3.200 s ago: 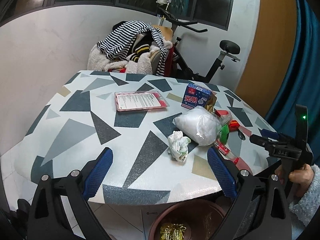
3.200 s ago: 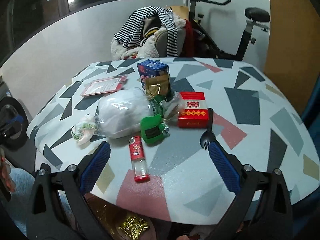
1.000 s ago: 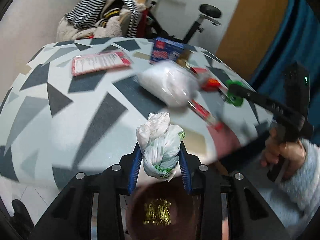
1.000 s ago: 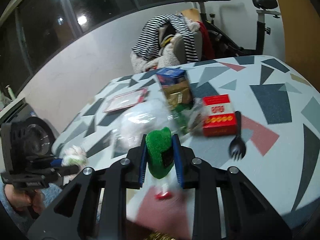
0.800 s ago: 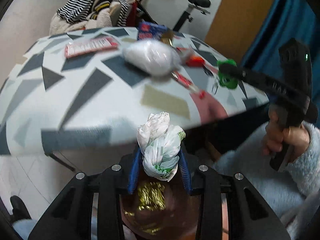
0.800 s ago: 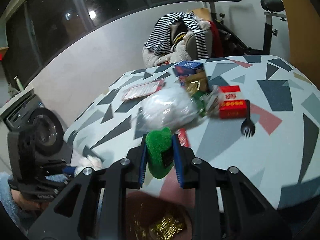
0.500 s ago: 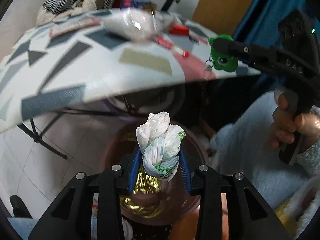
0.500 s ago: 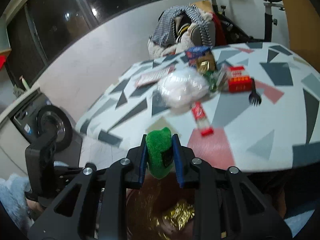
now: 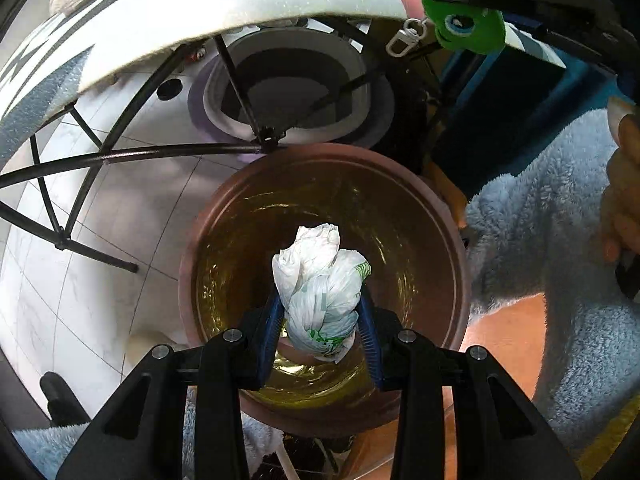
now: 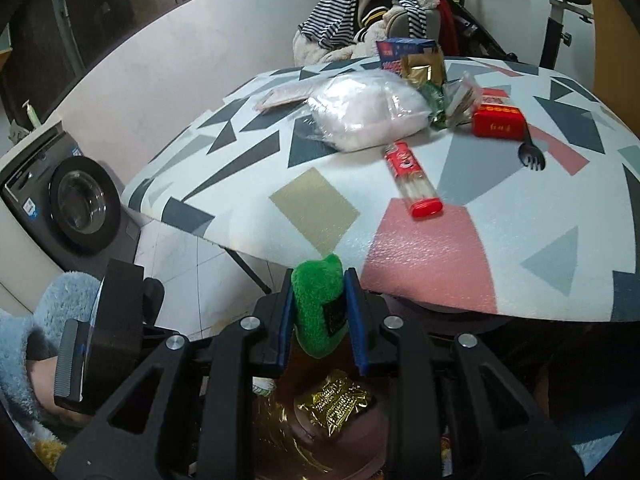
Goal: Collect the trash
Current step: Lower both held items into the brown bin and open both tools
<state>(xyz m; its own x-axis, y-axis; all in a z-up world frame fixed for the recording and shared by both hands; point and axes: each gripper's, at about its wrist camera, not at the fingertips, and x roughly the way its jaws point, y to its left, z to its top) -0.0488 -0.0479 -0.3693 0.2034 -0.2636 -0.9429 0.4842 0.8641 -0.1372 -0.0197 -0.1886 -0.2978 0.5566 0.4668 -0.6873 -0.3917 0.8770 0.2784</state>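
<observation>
The left gripper (image 9: 322,312) is clenched on a crumpled white plastic bag (image 9: 320,286), which is pinched between its blue pads (image 9: 272,320) and held pointing down over the open mouth of a brown bin (image 9: 448,216). The right gripper (image 10: 320,312) is clamped on a green plush toy (image 10: 318,304), held just off the near edge of the table (image 10: 248,184). The bin's full round rim and shiny inner wall are shown only by the left wrist view, along with the table's black legs (image 9: 100,152) and the tiled floor (image 9: 120,216) beneath; there the right gripper is also seen from outside at the upper right, with the plush toy's face and a metal clasp (image 9: 404,38) hanging from it. In the right wrist view the bin is largely hidden behind the gripper, but a gold foil wrapper (image 10: 336,400) inside it is revealed. The tabletop is given only by that view: a clear bag of white stuff (image 10: 368,116), a red-capped tube (image 10: 412,178), a red box (image 10: 498,122), a black fork (image 10: 530,152), a blue carton (image 10: 404,54) and a pink flat packet (image 10: 284,96) are laid on it. A washing machine (image 10: 76,200) is seen at the left, and a light-blue fleecy sleeve (image 9: 560,240) appears in both views.
</observation>
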